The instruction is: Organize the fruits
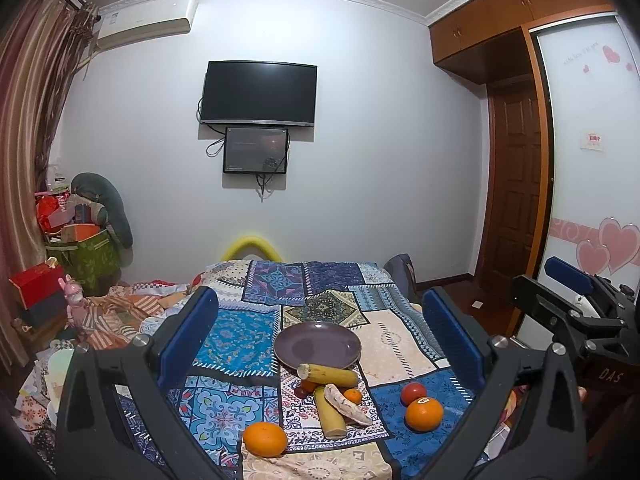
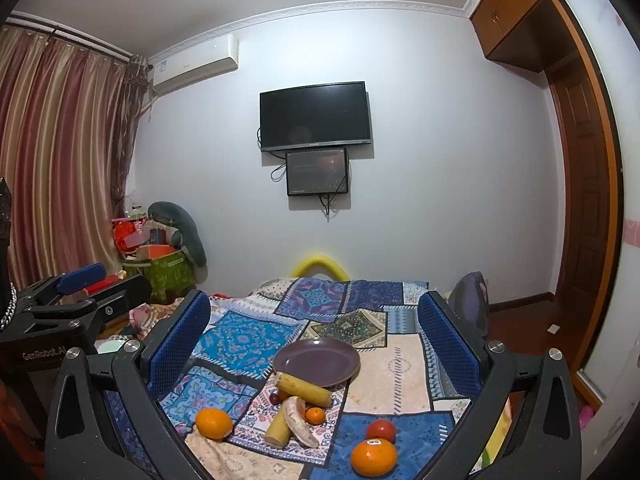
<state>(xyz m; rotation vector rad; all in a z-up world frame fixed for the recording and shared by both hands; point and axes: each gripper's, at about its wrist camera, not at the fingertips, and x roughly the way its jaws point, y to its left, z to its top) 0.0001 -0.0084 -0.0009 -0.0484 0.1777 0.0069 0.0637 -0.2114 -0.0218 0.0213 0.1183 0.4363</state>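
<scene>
A purple plate [image 1: 318, 346] [image 2: 318, 362] lies bare on the patchwork cloth. In front of it sit two yellow cane-like stalks [image 1: 328, 374] [image 2: 302, 389], a pale root piece [image 1: 346, 404] [image 2: 298, 420], a small mandarin [image 1: 353, 395] [image 2: 315, 415] and a dark red fruit [image 1: 300, 391] [image 2: 274, 398]. One orange [image 1: 265, 439] [image 2: 213, 423] lies front left, another orange [image 1: 424, 414] [image 2: 374, 457] and a tomato [image 1: 414, 393] [image 2: 381, 430] front right. My left gripper [image 1: 320, 344] and right gripper [image 2: 316, 348] hover open above the fruit, holding nothing.
The cloth covers a bed [image 1: 312, 292] that ends near the far wall. Boxes, bags and a plush toy [image 1: 80, 240] pile up at the left by the curtain. A wardrobe and a wooden door [image 1: 516, 184] stand on the right. The other gripper [image 1: 572, 304] shows at the frame edge.
</scene>
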